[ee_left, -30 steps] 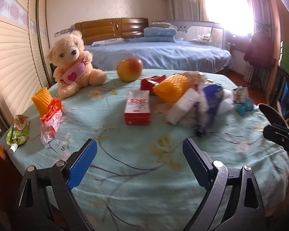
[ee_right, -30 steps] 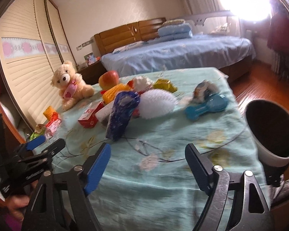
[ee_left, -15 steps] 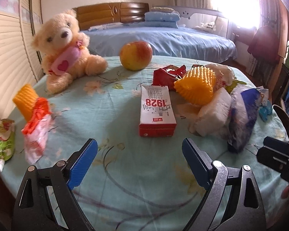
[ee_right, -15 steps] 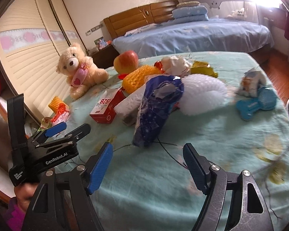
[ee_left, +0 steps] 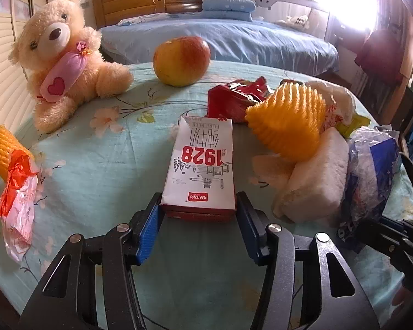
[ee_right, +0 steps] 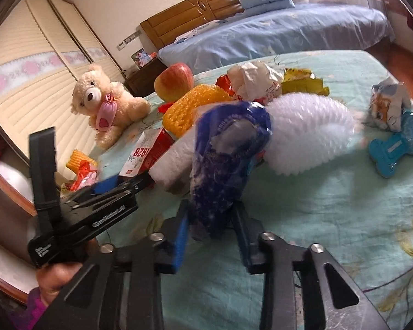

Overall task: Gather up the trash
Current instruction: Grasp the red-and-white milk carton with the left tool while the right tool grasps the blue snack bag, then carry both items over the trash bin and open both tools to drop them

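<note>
A red and white milk carton marked 1928 (ee_left: 200, 165) lies flat on the table. My left gripper (ee_left: 198, 214) is closed on its near end, one blue pad against each side; the carton also shows in the right wrist view (ee_right: 148, 151). My right gripper (ee_right: 210, 225) is closed on the lower end of a crumpled blue plastic bag (ee_right: 225, 159), which also shows in the left wrist view (ee_left: 371, 176). Around them lie an orange foam net (ee_left: 286, 121), a red wrapper (ee_left: 234, 99), a white foam block (ee_left: 314, 181) and a white foam net (ee_right: 308, 129).
A teddy bear (ee_left: 60, 55) and an apple (ee_left: 181, 60) stand at the far side of the floral tablecloth (ee_left: 102, 165). A red-and-pink wrapper (ee_left: 19, 200) lies left. A blue bone-shaped toy (ee_right: 396, 148) and small packet (ee_right: 388, 104) lie right. A bed stands beyond.
Both grippers moved forward over the table and narrowed. The left one closed around the milk carton's end; the right one closed around the blue bag.
</note>
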Demonstrator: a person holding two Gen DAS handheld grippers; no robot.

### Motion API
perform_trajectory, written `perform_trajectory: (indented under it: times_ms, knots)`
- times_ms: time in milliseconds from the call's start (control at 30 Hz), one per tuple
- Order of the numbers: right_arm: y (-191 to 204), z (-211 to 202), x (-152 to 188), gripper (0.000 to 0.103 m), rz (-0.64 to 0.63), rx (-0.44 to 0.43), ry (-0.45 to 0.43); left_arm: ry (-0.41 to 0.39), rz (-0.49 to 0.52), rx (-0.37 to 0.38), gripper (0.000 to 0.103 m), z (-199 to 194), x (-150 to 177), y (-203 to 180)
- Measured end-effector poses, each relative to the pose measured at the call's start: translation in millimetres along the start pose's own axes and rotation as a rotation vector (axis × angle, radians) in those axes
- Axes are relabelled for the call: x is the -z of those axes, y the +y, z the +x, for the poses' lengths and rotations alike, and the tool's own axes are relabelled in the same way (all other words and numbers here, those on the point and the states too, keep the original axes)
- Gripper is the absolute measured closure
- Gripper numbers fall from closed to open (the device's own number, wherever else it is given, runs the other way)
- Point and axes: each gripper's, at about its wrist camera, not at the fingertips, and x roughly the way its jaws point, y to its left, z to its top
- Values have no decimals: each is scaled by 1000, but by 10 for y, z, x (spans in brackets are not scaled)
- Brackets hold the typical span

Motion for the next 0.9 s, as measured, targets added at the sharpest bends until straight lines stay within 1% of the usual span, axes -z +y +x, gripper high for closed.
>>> perform_trajectory:
  times_ms: [67,167,267,433,567,700,900]
  knots:
    - [3,-19,15,76,-13,1,-9,-23,-3,2,51,-74,30,15]
    - [5,-68,54,78,-23,-6,-14,-42,-11,-2,52,-180,111,30]
    - [20,-154,97,80,-42,-8,-20,-67,-30,0,52,-343,215,44]
    - [-15,-371,171,80,-56,-3,-44,-114,-39,27,52,-670,378,-2]
    - [-91,-540,225,80,-52,9,-64,-120,-19,77,52,-836,470,-150]
    - [-201,-688,269,80,-38,33,-86,-134,30,137,52,-976,518,-401]
    - [-421,-909,298,81,-5,82,-121,-144,109,206,52,-1053,520,-793]
